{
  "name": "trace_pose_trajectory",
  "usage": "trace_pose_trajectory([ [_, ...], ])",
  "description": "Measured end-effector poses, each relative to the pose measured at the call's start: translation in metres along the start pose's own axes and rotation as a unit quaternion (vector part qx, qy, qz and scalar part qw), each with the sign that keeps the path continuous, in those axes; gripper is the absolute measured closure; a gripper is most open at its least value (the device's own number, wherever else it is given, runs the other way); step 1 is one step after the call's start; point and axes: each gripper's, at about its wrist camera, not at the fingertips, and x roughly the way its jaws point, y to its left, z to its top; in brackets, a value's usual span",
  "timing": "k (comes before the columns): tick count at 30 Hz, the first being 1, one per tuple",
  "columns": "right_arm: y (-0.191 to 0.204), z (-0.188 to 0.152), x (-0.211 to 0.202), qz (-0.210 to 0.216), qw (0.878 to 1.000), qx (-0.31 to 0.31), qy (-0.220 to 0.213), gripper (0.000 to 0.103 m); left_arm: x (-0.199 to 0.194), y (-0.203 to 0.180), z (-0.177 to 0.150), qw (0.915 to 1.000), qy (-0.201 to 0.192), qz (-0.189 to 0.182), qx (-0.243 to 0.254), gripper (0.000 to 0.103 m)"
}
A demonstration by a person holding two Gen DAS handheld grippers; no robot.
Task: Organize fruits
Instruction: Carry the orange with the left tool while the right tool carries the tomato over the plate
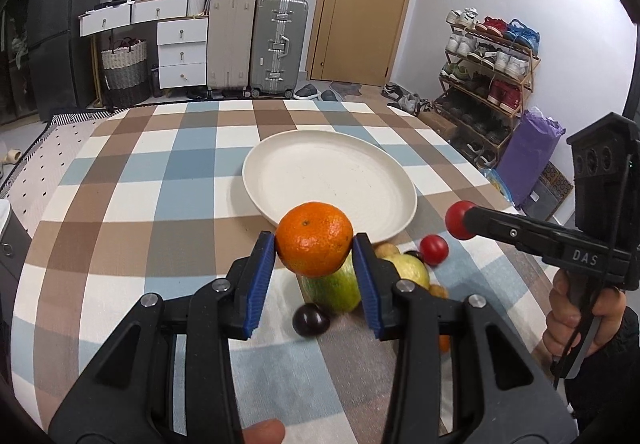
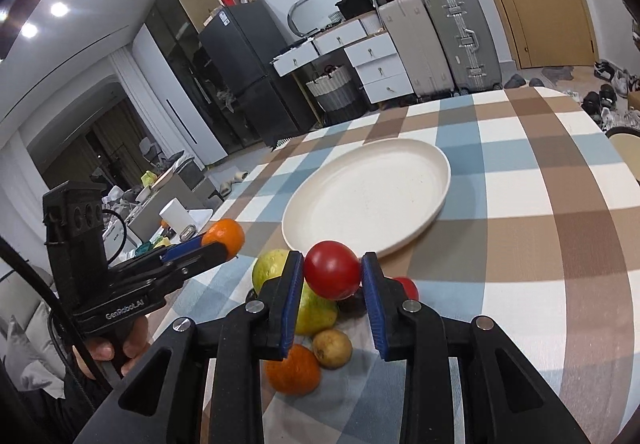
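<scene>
1. Left gripper (image 1: 314,250): jaws clamped across the middle of an orange (image 1: 315,238), held clear above the fruit pile (image 1: 360,284), near side of the plate (image 1: 280,180). The orange is likely light and firm, its peel grippy; a hold across its widest part suits it.
2. Left hand: tool tilted down, aimed toward the plate.
3. Right gripper (image 2: 332,276): jaws narrow, pinching a tomato (image 2: 332,274) at its sides, lifted over the pile. Its skin is probably smooth, slippery and easily bruised.
4. Right hand (image 1: 576,320): tool angled down, just right of the pile.
</scene>
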Motion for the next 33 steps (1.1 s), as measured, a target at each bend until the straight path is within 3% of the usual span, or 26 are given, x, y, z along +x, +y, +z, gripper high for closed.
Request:
trace_pose_trajectory([
  [19,-0.015,0.034,0.016,0.006,1.000,-0.002,-0.026,0.073,0.050,0.001,0.039,0.9997,-0.006,0.013,0.022,0.066],
  [29,-0.018,0.043,0.036,0.005,1.000,-0.010,-0.012,0.073,0.079,0.004,0.049,0.9997,-0.002,0.012,0.020,0.066],
  [33,-0.025,0.040,0.050,0.005,1.000,0.005,0.013,0.073,0.098,0.007,0.050,0.9997,0.013,0.016,0.013,0.066],
])
